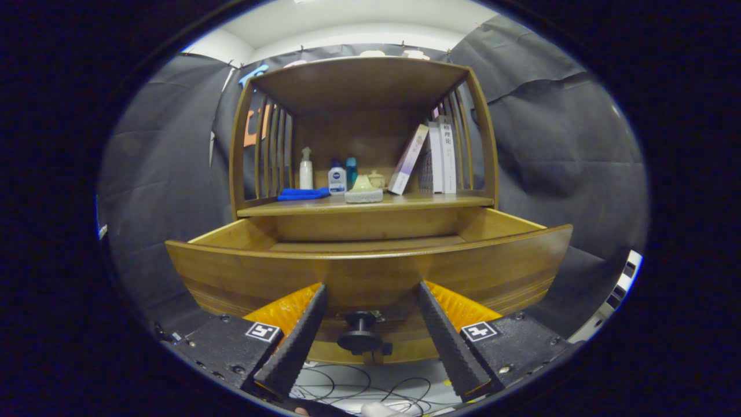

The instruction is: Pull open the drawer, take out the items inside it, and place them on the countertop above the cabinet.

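We saw the drawer (370, 272) pulled out, its knob (360, 333) between the gripper's (369, 295) wide-spread fingers, untouched, open room above its front edge, below the countertop (370, 204).

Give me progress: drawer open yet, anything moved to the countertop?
Done: the drawer stands pulled out. In hand: the gripper is open, fingers either side of the drawer knob, not pressing it. Left: taking items out; the drawer front hides its contents. The countertop already carries bottles, a blue cloth and books.

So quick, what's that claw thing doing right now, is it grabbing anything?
Gripper: jaws open, holding nothing; the drawer knob sits between them, untouched, with the drawer already pulled out.
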Available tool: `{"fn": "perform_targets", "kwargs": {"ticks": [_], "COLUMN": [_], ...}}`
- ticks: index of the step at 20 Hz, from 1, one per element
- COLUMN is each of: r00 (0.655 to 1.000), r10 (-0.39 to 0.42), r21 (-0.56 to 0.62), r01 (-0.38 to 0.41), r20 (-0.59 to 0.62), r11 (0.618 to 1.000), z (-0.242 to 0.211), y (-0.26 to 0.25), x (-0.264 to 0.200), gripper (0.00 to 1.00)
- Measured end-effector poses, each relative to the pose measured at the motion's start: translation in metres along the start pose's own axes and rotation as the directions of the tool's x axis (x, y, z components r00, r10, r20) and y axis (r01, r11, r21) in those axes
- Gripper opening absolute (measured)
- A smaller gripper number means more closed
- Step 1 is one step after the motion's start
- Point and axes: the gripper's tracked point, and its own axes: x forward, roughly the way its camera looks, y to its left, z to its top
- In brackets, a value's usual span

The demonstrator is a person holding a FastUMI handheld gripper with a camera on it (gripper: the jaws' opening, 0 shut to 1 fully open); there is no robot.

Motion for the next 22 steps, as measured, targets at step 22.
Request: {"fn": "perform_targets", "kwargs": {"ticks": [22], "r00": [0.999], "r10": [-0.013], "r21": [-0.018], "r01": [0.014], "r20": [0.037], "r11": [1.0], "z": [0.027], "y": [0.01], "x": [0.084], "gripper": [0.99]}}
